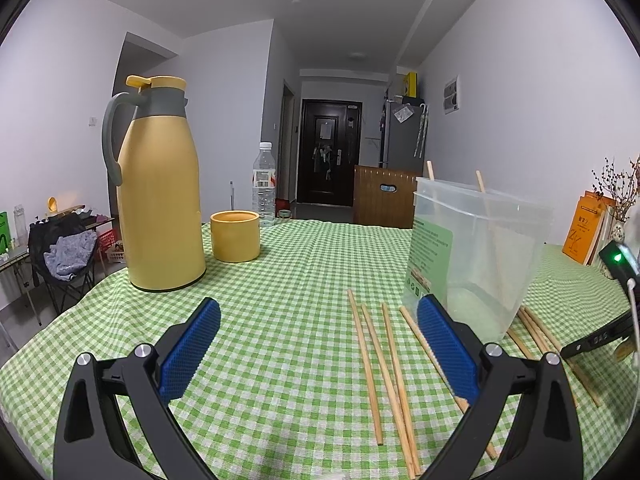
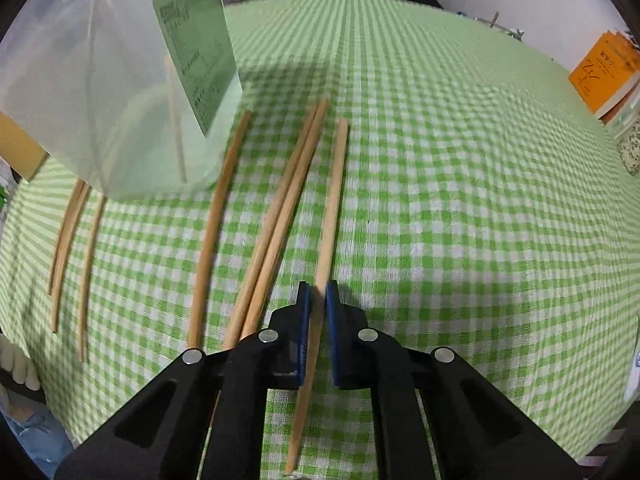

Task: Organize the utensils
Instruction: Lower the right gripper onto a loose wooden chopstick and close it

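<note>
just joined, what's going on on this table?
Chopsticks are being sorted into the clear plastic container, which already holds two. The right gripper is shut on one chopstick lying on the green checked tablecloth; more lie loose beside it. The left gripper hangs open, holding nothing.

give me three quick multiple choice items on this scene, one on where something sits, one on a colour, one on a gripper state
1. Where does the small yellow cup stand?
A. right of the yellow thermos jug
B. inside the clear plastic container
C. on the orange book

2. What colour is the checked tablecloth?
A. red and white
B. green and white
C. blue and yellow

3. What is the right gripper doing?
A. wide open over bare cloth
B. gripping the jug handle
C. closed on a chopstick

Answers: 1 A, the cup stands just right of the jug in the left wrist view. 2 B, green and white checks cover the table. 3 C, the blue pads pinch one chopstick between them.
</note>
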Demonstrator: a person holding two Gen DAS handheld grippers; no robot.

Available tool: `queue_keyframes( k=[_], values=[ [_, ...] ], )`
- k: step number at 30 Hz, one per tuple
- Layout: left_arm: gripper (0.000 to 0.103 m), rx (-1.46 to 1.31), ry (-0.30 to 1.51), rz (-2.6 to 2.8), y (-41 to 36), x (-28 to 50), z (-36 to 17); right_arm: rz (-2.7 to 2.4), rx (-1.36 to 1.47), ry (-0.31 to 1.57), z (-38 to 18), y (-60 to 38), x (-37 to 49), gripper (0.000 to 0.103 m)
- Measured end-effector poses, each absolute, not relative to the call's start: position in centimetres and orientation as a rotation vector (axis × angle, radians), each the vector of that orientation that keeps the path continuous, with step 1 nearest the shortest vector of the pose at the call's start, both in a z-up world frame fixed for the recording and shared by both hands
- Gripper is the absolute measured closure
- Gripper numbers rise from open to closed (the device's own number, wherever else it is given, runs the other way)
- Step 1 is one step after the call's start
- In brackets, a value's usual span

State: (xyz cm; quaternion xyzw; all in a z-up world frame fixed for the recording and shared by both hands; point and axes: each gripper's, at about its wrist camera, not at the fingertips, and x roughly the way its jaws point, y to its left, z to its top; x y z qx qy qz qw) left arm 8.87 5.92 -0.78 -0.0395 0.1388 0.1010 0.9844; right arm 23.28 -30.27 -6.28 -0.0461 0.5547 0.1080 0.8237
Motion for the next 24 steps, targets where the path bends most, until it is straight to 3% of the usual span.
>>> queue_keyframes(
  k=[9,13,18,24],
  values=[
    [0.007,-0.103,0.275,0.199,6.2,8.8,-0.8,0.173,-0.081,1.218,-6.6,-28.7,24.4,0.096],
    [0.007,-0.110,0.273,0.197,6.3,8.7,-0.8,0.171,-0.071,1.147,-6.2,-29.2,23.3,0.096],
    [0.007,-0.115,0.275,0.195,6.3,8.7,-0.9,0.187,-0.011,0.943,-3.6,-30.0,21.3,0.096],
    [0.007,-0.095,0.279,0.198,6.0,8.9,-0.9,0.182,0.000,0.573,-0.1,-30.7,16.7,0.096]
  ],
)
